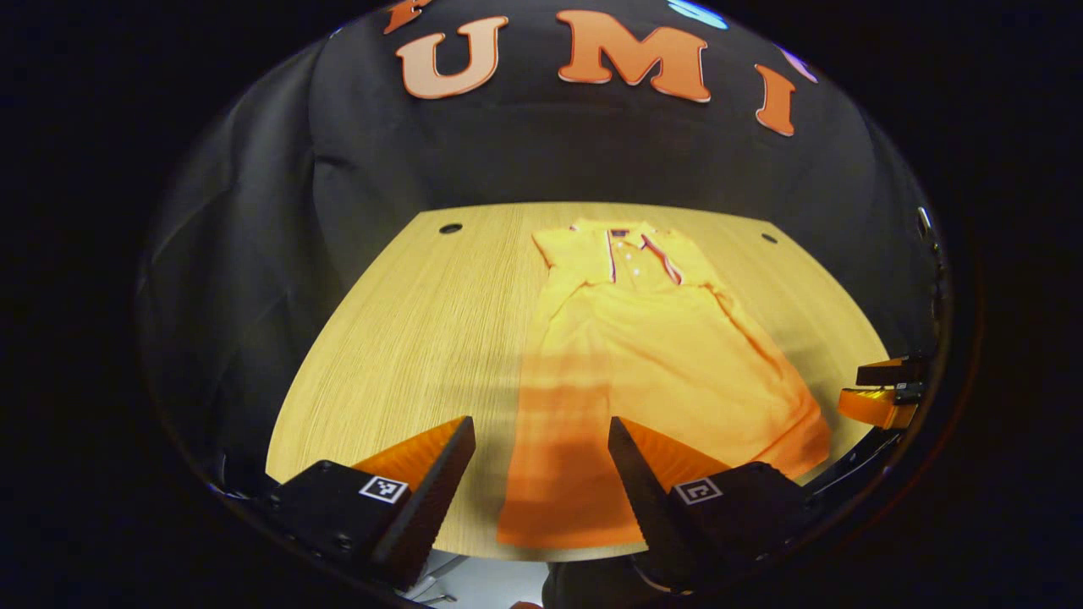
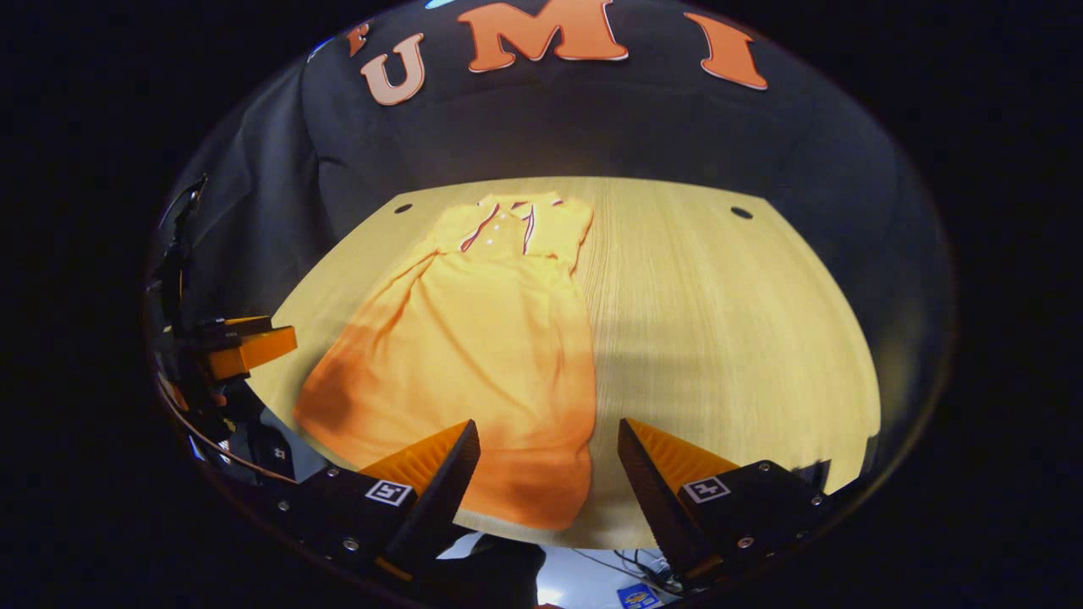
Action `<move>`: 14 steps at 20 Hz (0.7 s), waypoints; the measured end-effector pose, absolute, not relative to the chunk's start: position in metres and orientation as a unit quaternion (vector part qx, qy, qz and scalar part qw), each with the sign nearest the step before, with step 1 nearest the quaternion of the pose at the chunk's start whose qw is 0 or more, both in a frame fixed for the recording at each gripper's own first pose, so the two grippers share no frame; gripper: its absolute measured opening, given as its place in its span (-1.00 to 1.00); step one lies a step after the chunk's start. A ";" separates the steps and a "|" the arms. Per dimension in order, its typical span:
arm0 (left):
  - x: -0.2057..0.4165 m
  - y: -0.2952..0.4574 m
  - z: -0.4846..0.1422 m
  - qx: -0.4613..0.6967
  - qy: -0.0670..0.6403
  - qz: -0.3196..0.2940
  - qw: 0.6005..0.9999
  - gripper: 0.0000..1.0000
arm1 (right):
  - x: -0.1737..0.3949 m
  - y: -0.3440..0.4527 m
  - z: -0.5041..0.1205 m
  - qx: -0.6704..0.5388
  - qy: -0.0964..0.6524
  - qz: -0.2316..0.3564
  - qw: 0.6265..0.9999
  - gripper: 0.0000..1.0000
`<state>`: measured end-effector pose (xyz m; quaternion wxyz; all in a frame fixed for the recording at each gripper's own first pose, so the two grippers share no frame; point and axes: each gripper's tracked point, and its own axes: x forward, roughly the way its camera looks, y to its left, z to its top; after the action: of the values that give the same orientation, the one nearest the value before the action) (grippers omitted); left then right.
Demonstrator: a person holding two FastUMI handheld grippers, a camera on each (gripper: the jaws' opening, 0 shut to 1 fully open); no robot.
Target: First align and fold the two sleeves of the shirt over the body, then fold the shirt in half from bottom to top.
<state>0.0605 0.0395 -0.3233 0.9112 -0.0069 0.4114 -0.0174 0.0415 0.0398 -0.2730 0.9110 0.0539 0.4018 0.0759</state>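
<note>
On table (image 1: 406, 338), shirt (image 1: 660, 355) flat, sleeves folded

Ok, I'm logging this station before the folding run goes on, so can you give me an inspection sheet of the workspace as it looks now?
Surface: wooden table, pale grain, with a small round hole near each far corner.
Job's things: yellow polo shirt lies flat, collar at the far end, hem at the near edge; sleeves look already folded in over the body; bottom-to-top fold not done.
Clutter: nothing seen on the table.
Grippers: left gripper open, hovering over the hem; right gripper open, over the shirt's near right corner. Neither touches the cloth.
Cables: thin cables below the table's near edge.
Surroundings: black cloth wall behind the table.
</note>
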 end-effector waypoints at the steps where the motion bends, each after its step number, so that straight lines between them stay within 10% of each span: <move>1: 0.053 0.037 -0.334 -0.006 0.428 -0.021 0.904 0.96 | 0.041 0.042 -0.277 0.057 0.415 0.075 0.905 1.00; 14: 0.008 0.043 -0.403 -0.039 0.551 -0.024 0.834 0.97 | 0.022 0.073 -0.304 0.092 0.512 0.076 0.851 0.87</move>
<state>0.0076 0.0425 -0.4025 0.8336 -0.0390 0.5505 -0.0240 0.0225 0.0734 -0.3044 0.8507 0.0923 0.5119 0.0759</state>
